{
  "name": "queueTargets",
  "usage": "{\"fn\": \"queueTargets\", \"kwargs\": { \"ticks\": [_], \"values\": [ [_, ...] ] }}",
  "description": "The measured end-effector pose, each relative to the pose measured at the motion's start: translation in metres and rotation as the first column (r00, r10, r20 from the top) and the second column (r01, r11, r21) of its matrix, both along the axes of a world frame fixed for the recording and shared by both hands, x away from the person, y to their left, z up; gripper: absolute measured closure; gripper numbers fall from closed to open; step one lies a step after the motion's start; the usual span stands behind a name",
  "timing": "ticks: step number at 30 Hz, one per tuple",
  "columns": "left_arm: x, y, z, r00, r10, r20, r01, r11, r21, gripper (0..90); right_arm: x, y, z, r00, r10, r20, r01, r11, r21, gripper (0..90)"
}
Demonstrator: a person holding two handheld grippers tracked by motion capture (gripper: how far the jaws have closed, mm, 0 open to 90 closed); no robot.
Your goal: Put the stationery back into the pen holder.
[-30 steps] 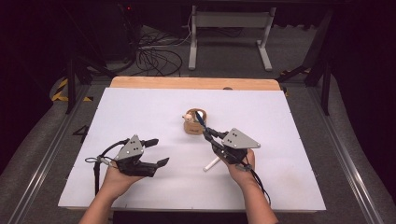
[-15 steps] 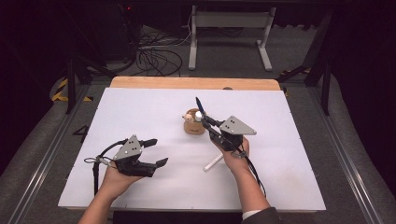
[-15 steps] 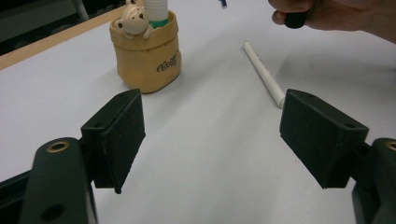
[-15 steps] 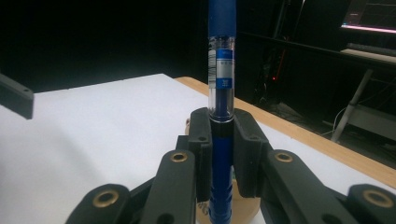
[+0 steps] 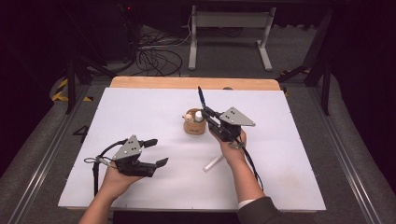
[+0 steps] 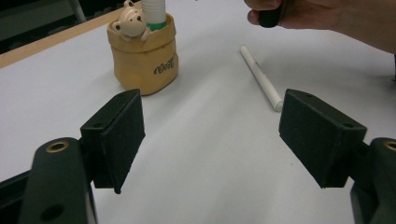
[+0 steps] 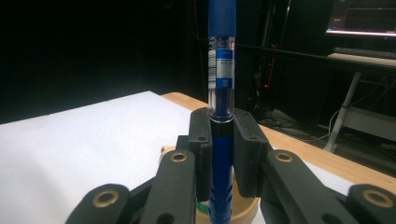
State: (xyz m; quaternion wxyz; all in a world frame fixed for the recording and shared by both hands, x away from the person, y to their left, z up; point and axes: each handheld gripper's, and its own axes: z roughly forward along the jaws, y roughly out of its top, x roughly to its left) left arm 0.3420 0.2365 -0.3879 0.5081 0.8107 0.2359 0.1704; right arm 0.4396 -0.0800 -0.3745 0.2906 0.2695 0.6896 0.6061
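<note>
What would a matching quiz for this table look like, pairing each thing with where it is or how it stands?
Things:
1. blue pen
2. white pen
3. bear-shaped holder
4. left gripper

States:
A. lying flat on the white table top
B. jaws wide apart, nothing between them
C. clamped upright in the right gripper
D. standing on the table with a white, green-banded tube inside

Pairs: 1-C, 2-A, 3-D, 4-B

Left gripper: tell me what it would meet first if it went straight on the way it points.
Probably bare white table sheet first: the left gripper aims between the tan bear-faced cup and the white stick. Depth is unclear.
</note>
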Motion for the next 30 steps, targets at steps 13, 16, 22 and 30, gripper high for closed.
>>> {"fn": "queueTargets", "kwargs": {
  "ticks": [13, 16, 22, 30],
  "values": [
    [0.0, 0.001, 0.0, 1.0, -0.002, -0.002, 0.002, 1.0, -0.002, 23.3, 0.021, 0.006, -0.01, 0.9993, -0.028, -0.025, 0.03, 0.9984, 0.049, 80.0],
    [0.0, 0.001, 0.0, 1.0, -0.003, -0.001, 0.003, 1.0, -0.001, 23.3, 0.024, 0.008, -0.011, 0.9988, -0.038, -0.03, 0.04, 0.9972, 0.064, 80.0],
    [0.0, 0.001, -0.001, 1.0, -0.005, -0.002, 0.005, 1.0, 0.002, 23.2, 0.031, 0.012, -0.013, 0.9985, -0.044, -0.031, 0.047, 0.996, 0.076, 79.9],
    [0.0, 0.0, -0.001, 1.0, -0.006, 0.001, 0.006, 1.0, 0.006, 23.3, 0.04, 0.016, -0.018, 0.9967, -0.064, -0.05, 0.068, 0.9953, 0.07, 79.9]
  ]
}}
